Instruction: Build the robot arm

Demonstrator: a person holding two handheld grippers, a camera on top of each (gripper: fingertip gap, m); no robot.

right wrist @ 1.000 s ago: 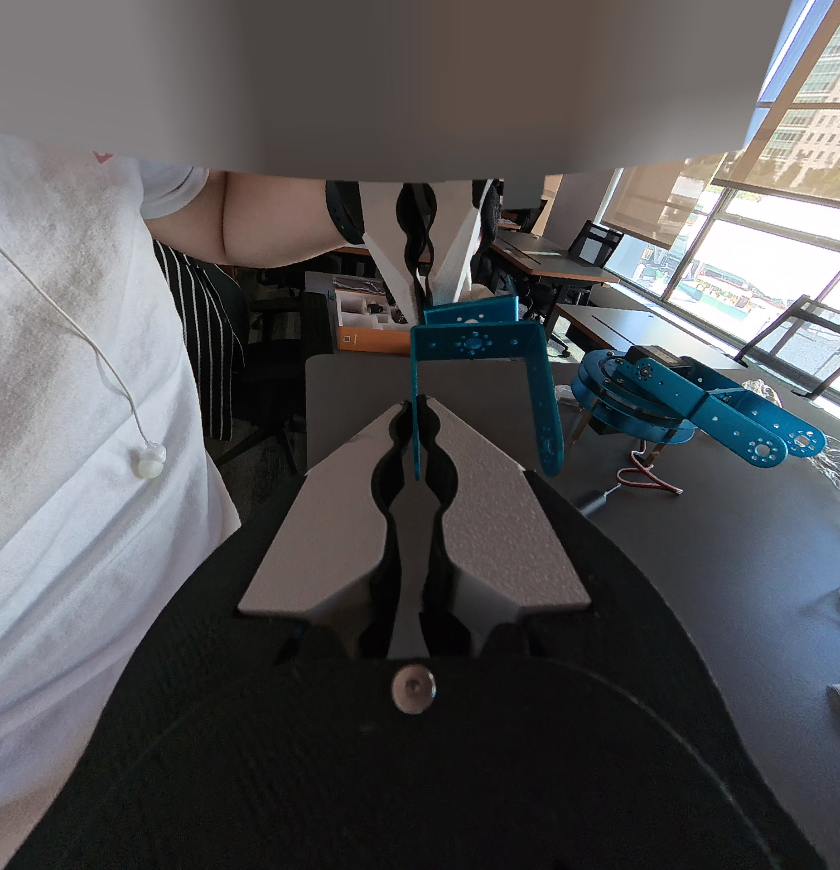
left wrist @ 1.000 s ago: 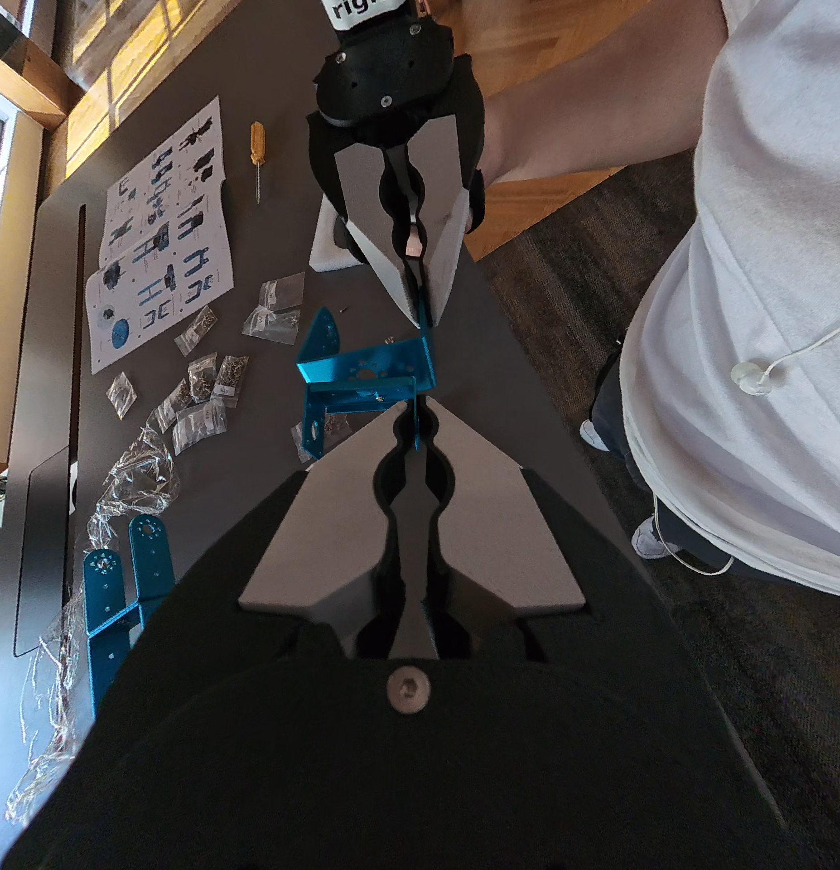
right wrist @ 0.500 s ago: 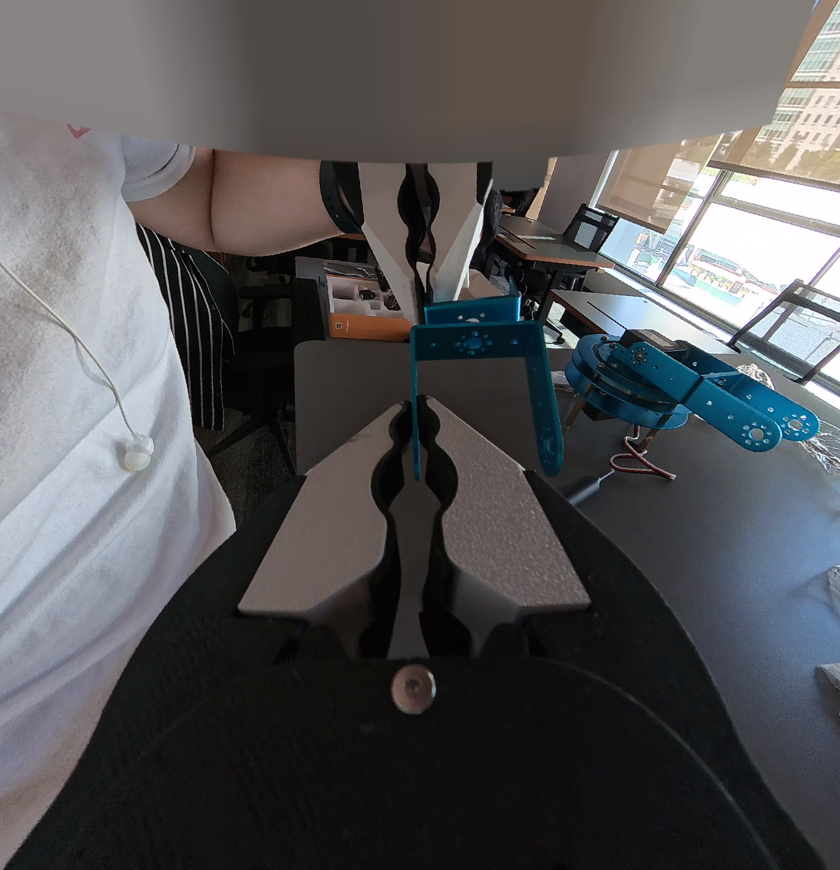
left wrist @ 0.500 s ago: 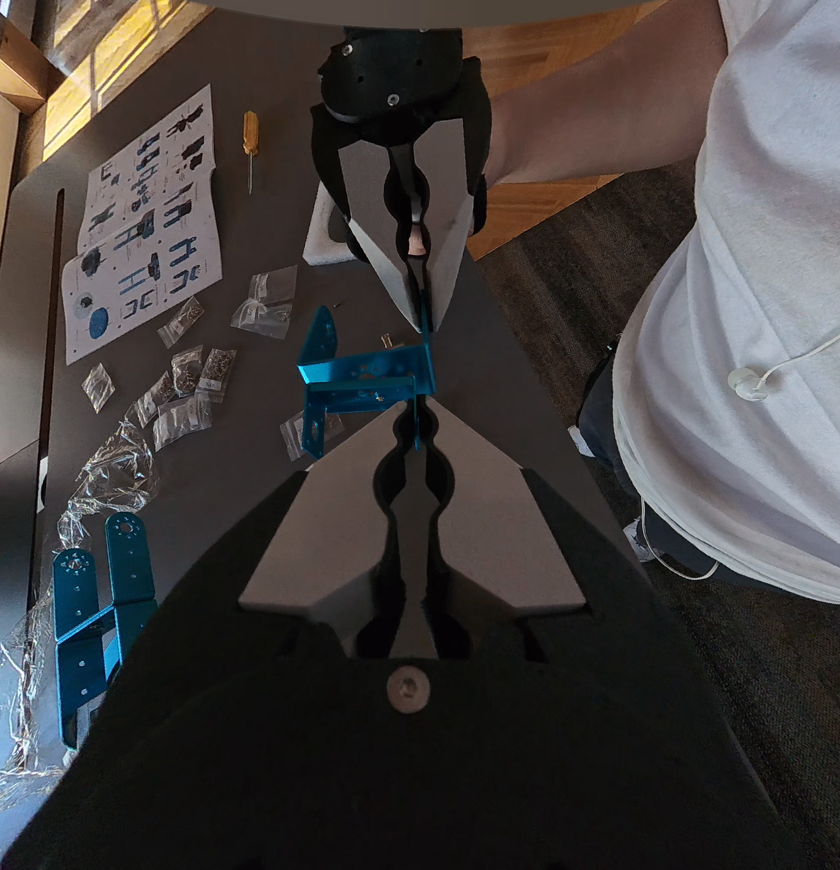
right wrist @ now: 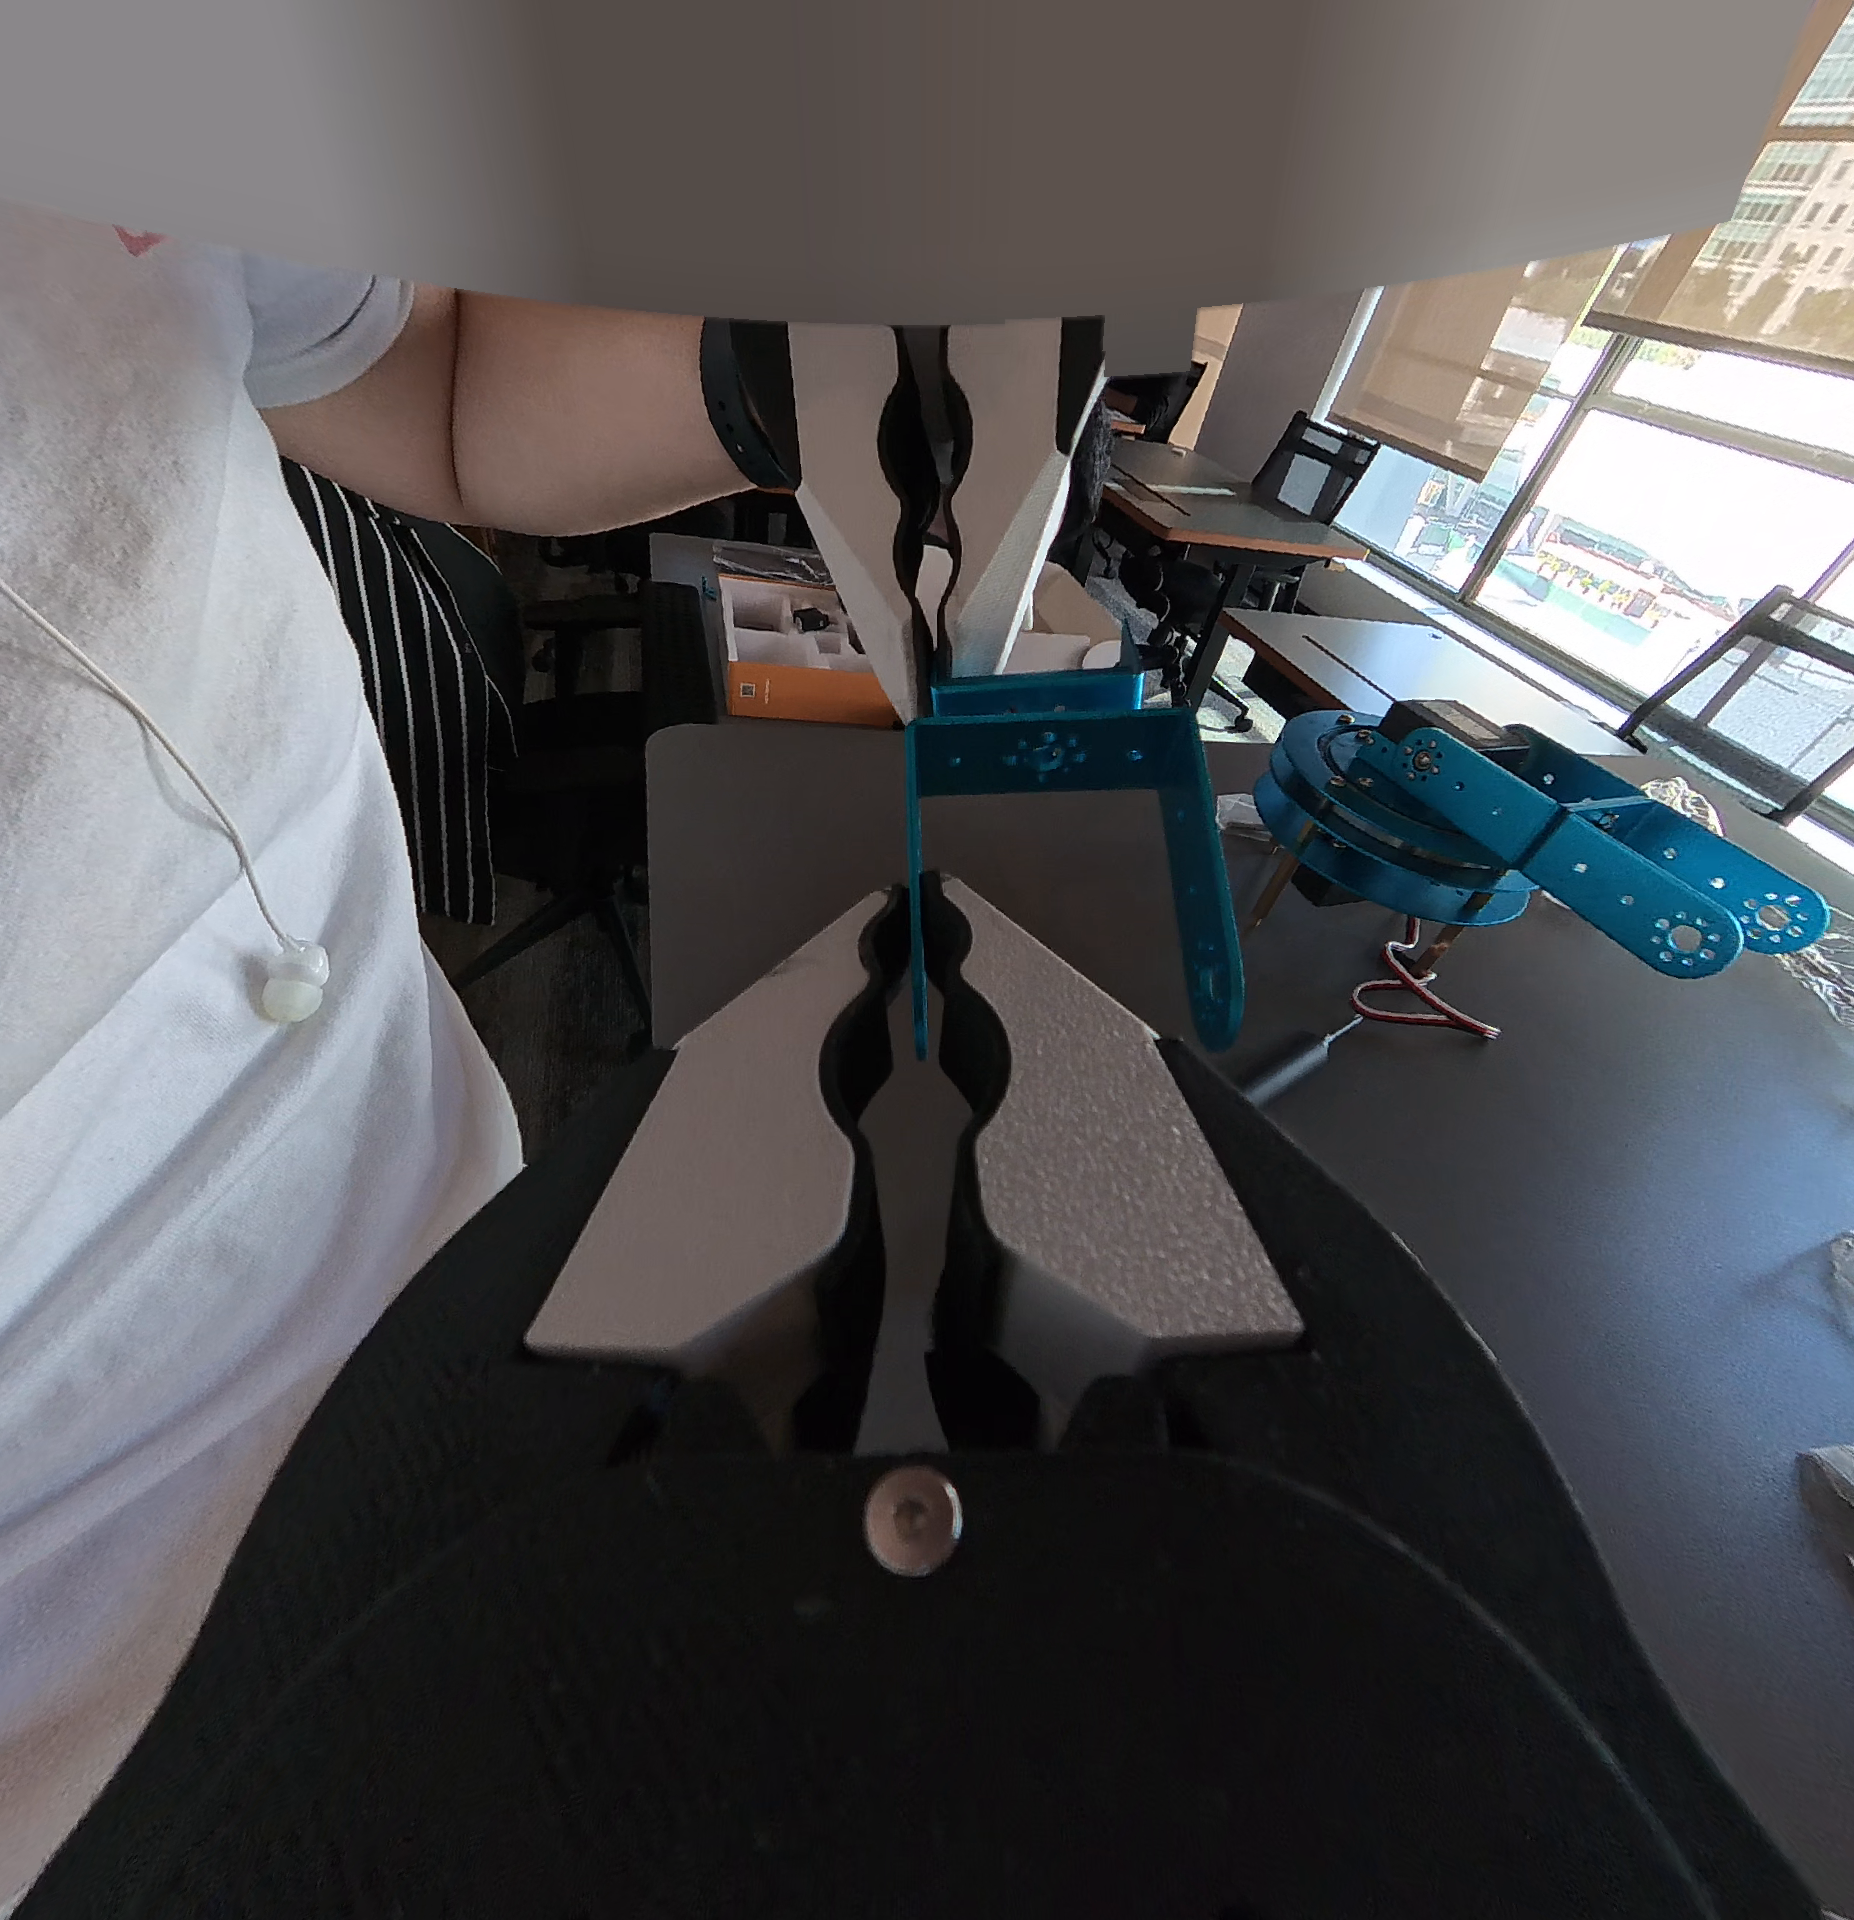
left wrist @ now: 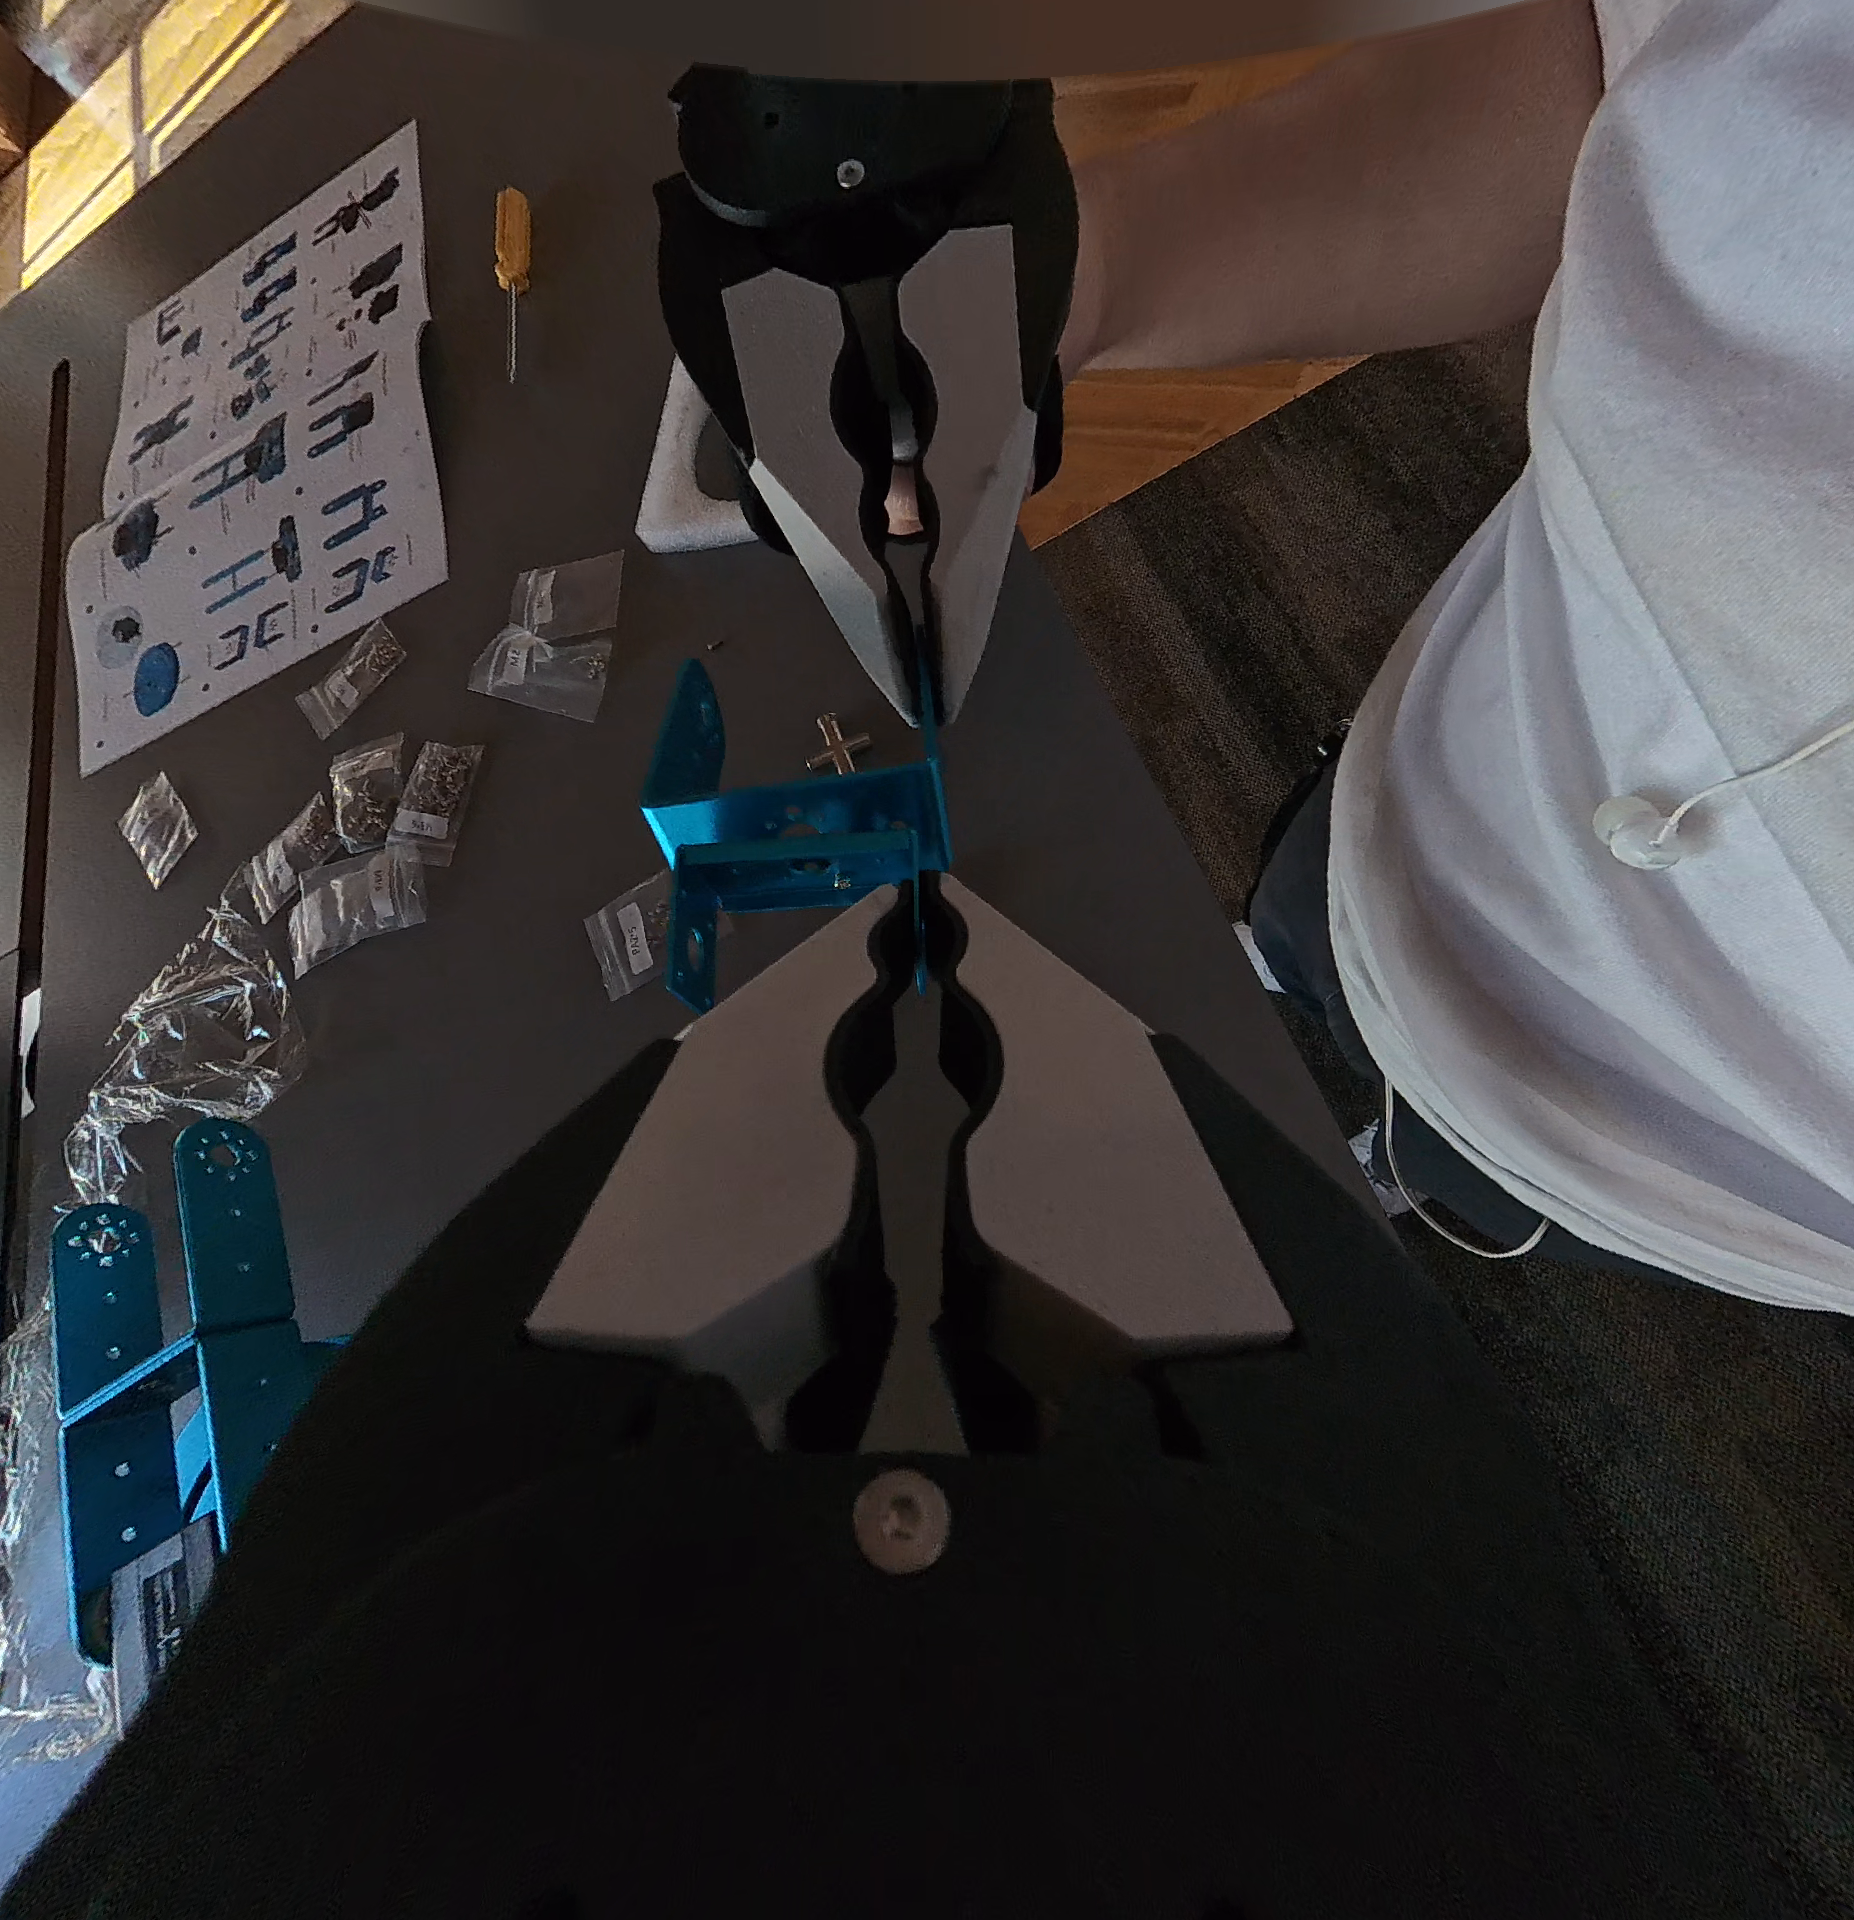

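A dark grey table [left wrist: 549, 436] is strewn with an open instruction leaflet [left wrist: 268, 457], a yellow-handled screwdriver [left wrist: 511, 260], small bags of screws [left wrist: 403, 800], crumpled clear wrap [left wrist: 196, 1029], blue metal brackets [left wrist: 164, 1340] and a white foam block [left wrist: 684, 499].

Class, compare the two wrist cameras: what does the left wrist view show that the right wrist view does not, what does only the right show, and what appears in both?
Only the left wrist view shows the instruction sheet, the yellow-handled screwdriver, the small bags of hardware and crumpled clear wrap.

Only the right wrist view shows the blue turntable assembly, the orange box and the windows.

Both show the joined blue brackets, pinched at opposite ends by the left gripper and right gripper, above the dark table.
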